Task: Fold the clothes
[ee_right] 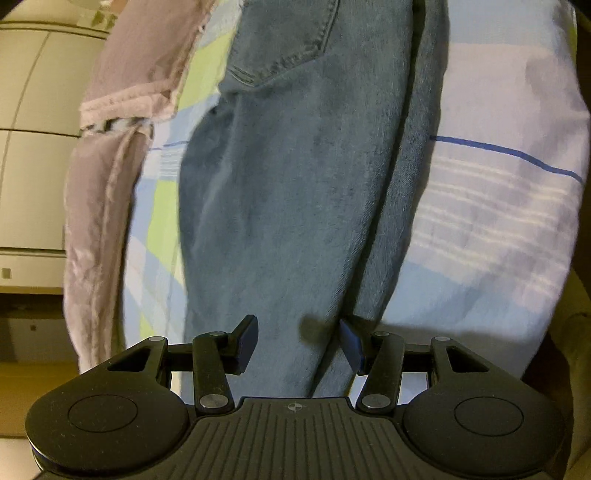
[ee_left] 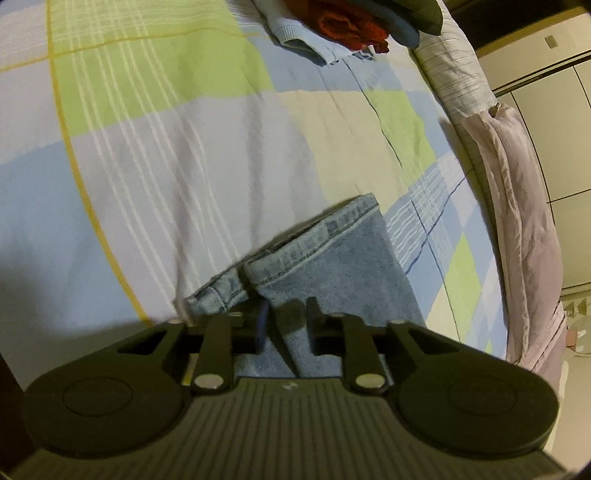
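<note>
The jeans (ee_right: 295,192) lie lengthwise on the bed (ee_left: 184,147), near the edge where the pale sheet (ee_left: 524,206) hangs down. The two legs are stacked one on the other; both hems (ee_left: 314,240) lie together in the left wrist view, and a back pocket (ee_right: 284,40) shows at the far end of the right wrist view.

Handling: denim is heavy and moderately stiff for cloth, but limp over its length. It does not slip readily and is not fragile. A held end drags the rest, so both ends need support. Hems, side seams and waistband are the thickest, firmest places to grip; a single layer mid-leg bunches.

Left gripper (ee_left: 286,325): jaws close together with denim between them just behind the hems; judged clamped on the jeans. Right gripper (ee_right: 299,339): jaws apart, straddling the cloth at mid-leg, not closed on it.

Room: the plaid bed cover is bare toward the far end, where a pile of clothes (ee_left: 332,29) sits well apart from the jeans. The hanging-sheet edge lies close beside the jeans; any fold is best directed inward, away from that edge.
</note>
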Tool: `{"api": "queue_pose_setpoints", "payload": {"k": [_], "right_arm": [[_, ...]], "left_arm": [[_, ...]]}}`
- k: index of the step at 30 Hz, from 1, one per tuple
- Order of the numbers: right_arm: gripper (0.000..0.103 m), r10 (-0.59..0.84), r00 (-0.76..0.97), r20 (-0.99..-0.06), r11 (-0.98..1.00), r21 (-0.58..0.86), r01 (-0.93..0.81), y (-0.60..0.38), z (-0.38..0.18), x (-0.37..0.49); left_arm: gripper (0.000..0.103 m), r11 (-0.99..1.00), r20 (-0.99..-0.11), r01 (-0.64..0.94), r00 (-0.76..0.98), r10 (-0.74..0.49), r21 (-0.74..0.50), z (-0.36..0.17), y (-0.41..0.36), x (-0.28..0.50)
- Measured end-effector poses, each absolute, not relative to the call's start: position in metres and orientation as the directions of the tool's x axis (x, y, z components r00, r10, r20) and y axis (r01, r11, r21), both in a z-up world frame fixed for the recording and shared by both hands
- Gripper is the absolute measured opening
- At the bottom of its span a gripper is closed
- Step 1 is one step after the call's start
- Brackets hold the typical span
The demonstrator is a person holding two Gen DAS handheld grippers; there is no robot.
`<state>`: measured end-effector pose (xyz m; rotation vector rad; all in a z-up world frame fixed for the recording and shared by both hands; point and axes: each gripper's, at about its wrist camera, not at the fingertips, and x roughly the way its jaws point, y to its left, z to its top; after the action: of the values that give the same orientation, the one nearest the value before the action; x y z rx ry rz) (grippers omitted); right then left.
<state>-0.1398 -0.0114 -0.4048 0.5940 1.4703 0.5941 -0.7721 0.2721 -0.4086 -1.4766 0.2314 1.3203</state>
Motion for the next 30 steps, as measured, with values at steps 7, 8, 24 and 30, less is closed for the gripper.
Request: {"api": "queue_pose_setpoints", "payload": {"k": [7,8,24,30], "right_arm": [[0.001,0.711,0.010,-0.703,0.703,0.711,-0.012,-0.015,-0.395,-0.135],[0.001,0.727,0.013,-0.686,0.686,0.726,-0.053,-0.015,-0.387,-0.135],[0.009,0.643,-0.007,-0.766,0.763,0.641,-0.089,-0.024,-0.409,-0.144],[0.013,0.688,-0.035,-0.725,0.722,0.689,-0.066,-0.032,-0.404,-0.124]], "left_arm": [[0.000,-0.242,-0.732,-0.769,0.387,0.561,-0.591,-0.382,0.250,-0.778],[0.000,-0.220,-0.722,-0.775,0.391,0.571,-0.593,-0.378,0.247,-0.778],[0.004,-0.219,-0.820,-0.880,0.265,0.508,-0.421,-0.389,0.230,-0.768],[0.008,-0.206,-0.842,-0.937,0.139,0.522,-0.282,-0.359,0.220,-0.749]]}}
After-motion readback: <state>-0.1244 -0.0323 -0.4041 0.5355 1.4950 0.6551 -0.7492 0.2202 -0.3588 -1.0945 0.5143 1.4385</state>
